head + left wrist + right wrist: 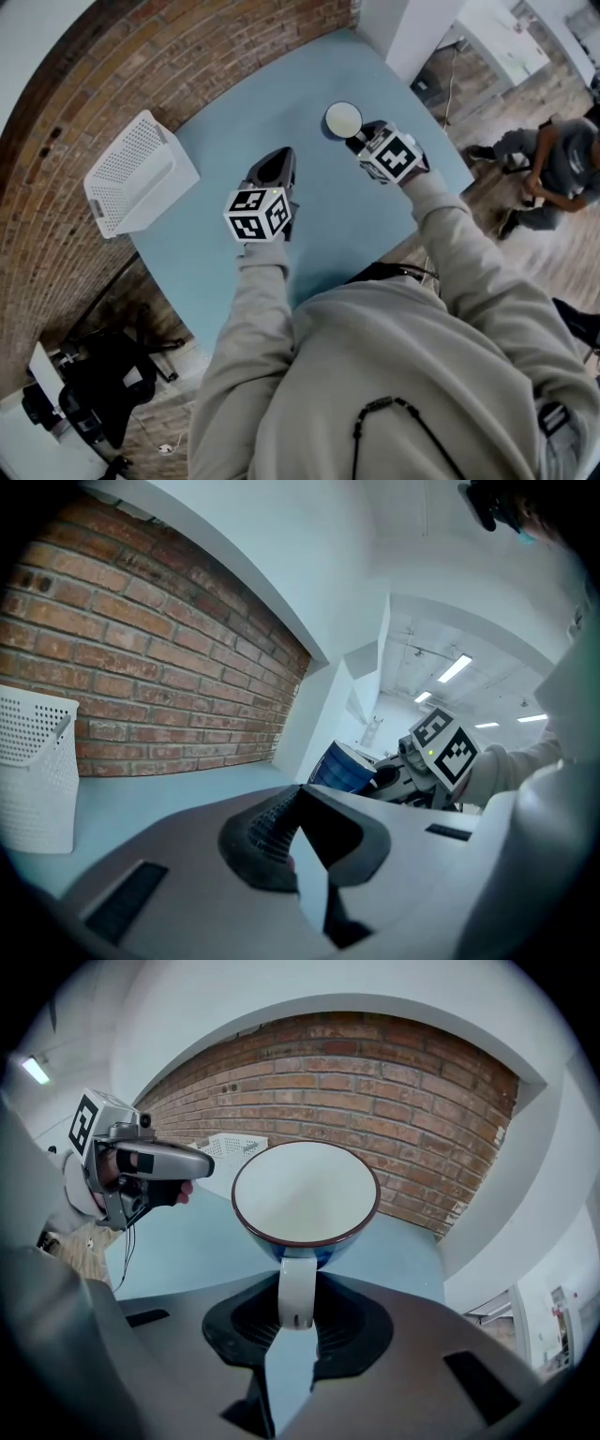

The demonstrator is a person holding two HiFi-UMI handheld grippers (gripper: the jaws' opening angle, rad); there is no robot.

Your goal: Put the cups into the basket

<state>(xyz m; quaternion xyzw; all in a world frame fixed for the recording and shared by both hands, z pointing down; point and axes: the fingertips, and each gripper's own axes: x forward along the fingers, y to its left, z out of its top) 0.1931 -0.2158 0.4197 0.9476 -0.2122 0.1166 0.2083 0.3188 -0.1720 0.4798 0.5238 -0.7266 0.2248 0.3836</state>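
Cup (305, 1194), white inside, blue outside, dark-rimmed: gripped by its handle in the clenched jaws of the right gripper (298, 1309). In the right gripper view the handle is at six o'clock, the mouth tips toward the camera and the bowl projects beyond the jaws. The cup appears to hang clear of the worktop (281, 94). In the head view the basket (131, 159) lies at about nine o'clock from the cup, well apart. It stands upright and open-topped at the worktop's edge, beside the brick wall. The left gripper (277, 164) is between cup and basket, jaws closed on nothing; it is nearer the basket yet empty. Bare worktop fills the gap. The direct line skirts the left gripper's twelve o'clock side, so the carry probably needs height over the basket's near wall. The worktop's corner lies close at the cup's one o'clock
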